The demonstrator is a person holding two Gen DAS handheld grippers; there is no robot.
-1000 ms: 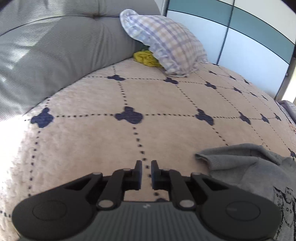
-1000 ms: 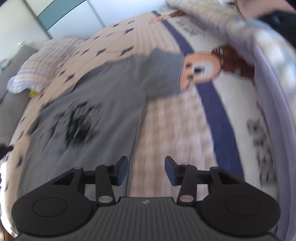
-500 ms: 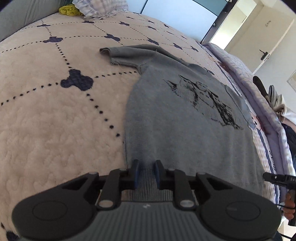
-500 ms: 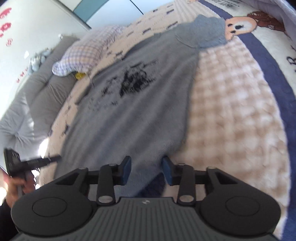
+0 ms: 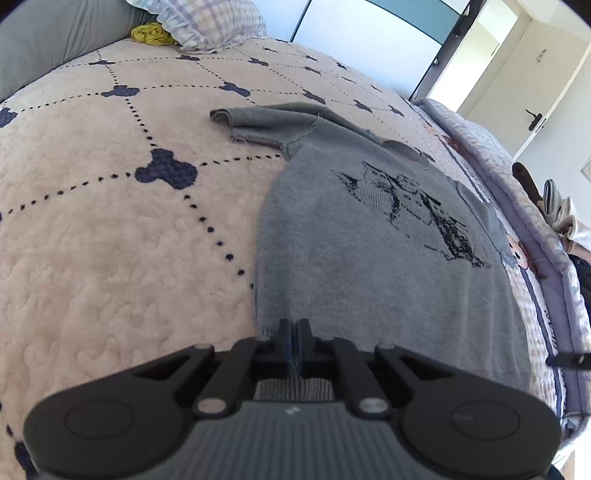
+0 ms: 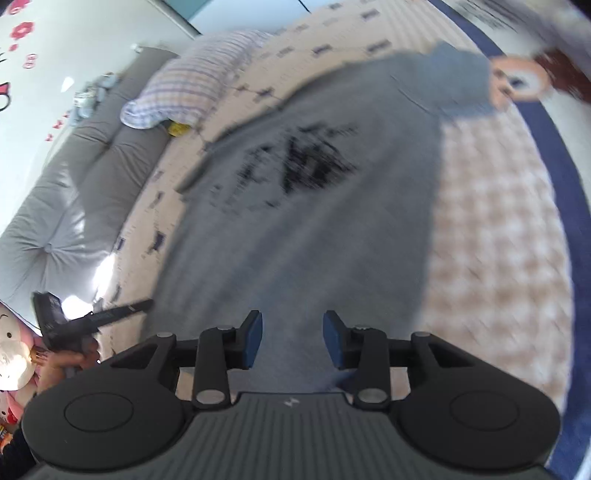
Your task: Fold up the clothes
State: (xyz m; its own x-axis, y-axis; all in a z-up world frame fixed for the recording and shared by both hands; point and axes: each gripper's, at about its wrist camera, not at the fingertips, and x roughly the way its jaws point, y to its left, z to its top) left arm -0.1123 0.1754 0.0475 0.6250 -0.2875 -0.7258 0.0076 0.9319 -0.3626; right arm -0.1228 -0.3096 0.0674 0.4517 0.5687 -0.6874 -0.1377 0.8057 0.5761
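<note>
Grey sweater (image 5: 369,266) hem pinched by left gripper (image 5: 294,338).

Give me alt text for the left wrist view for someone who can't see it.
The left tool is shut on the near hem of a grey sweater spread flat on a beige quilt. A checked pillow lies at the far end.

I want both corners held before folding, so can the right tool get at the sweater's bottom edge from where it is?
Probably yes: the right tool is open over the sweater hem, nothing between.
</note>
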